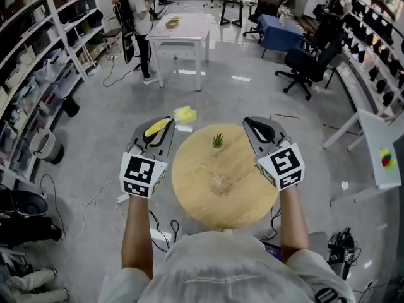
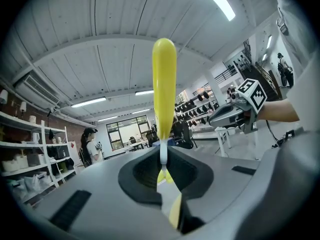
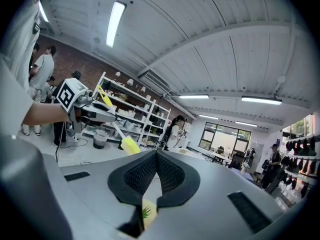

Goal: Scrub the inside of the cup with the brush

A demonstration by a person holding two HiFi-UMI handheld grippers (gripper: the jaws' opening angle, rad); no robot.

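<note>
Cup (image 1: pixel 221 184): clear, upright near centre of round wooden worktop (image 1: pixel 189 194), lower middle of frame, well apart from both grippers. Brush (image 1: pixel 185 113): yellow, clamped in left hand-held gripper (image 1: pixel 165 124) at upper left rim of worktop, head sticking out past jaw tips. Right hand-held gripper (image 1: pixel 254 125): jaws together, nothing between them, over upper right rim. Small green plant (image 1: pixel 217 141) on worktop above cup, between the two grippers

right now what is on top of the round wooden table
A small green plant toward the far edge and a clear cup near the middle. The right gripper covers part of the table at its right edge.
</note>
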